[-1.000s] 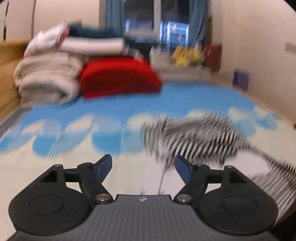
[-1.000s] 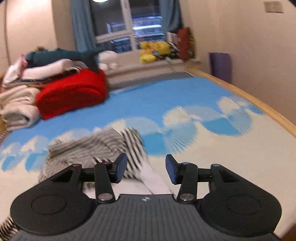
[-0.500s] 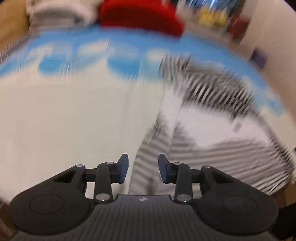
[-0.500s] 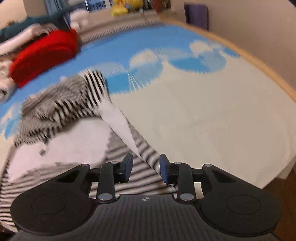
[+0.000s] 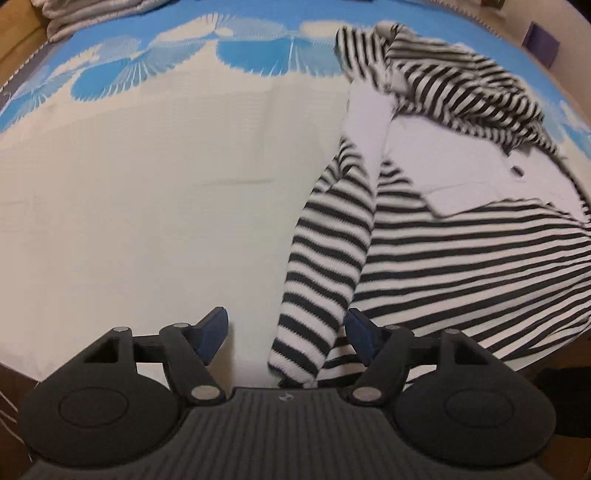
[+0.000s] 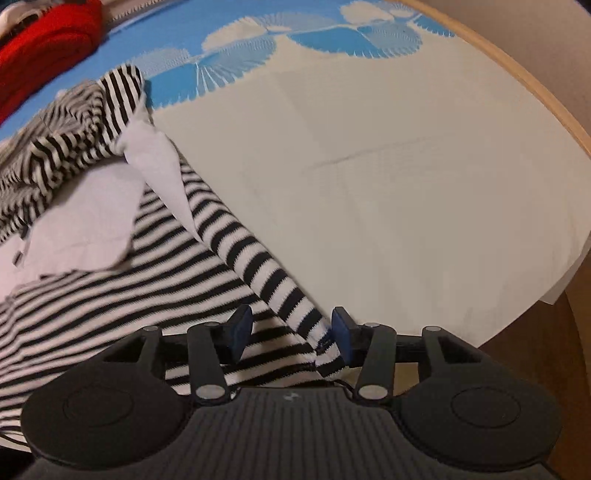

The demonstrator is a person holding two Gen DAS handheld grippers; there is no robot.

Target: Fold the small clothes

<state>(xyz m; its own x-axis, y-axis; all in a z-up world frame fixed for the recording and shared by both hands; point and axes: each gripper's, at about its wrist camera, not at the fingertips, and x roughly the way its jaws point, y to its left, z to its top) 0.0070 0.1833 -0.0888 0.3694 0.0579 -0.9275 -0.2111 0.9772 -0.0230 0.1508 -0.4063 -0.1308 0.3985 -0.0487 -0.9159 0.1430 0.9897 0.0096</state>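
Note:
A black-and-white striped top (image 5: 461, 251) with a white panel lies spread on the bed, its hem at the near edge. It also shows in the right wrist view (image 6: 110, 266). My left gripper (image 5: 286, 332) is open, its jaws wide apart either side of the left sleeve cuff (image 5: 306, 347). My right gripper (image 6: 291, 330) is open, its jaws either side of the right sleeve cuff (image 6: 314, 325). Neither gripper pinches the fabric.
The bed cover (image 5: 147, 203) is cream with blue fan shapes at the far end. A red folded blanket (image 6: 44, 33) lies at the far left in the right wrist view. A wooden bed rim (image 6: 535, 88) curves on the right, with floor (image 6: 554, 332) below.
Both grippers tilted down and came in low over the near hem of the striped top. Both jaws opened wider than half a second ago and now straddle the sleeve cuffs.

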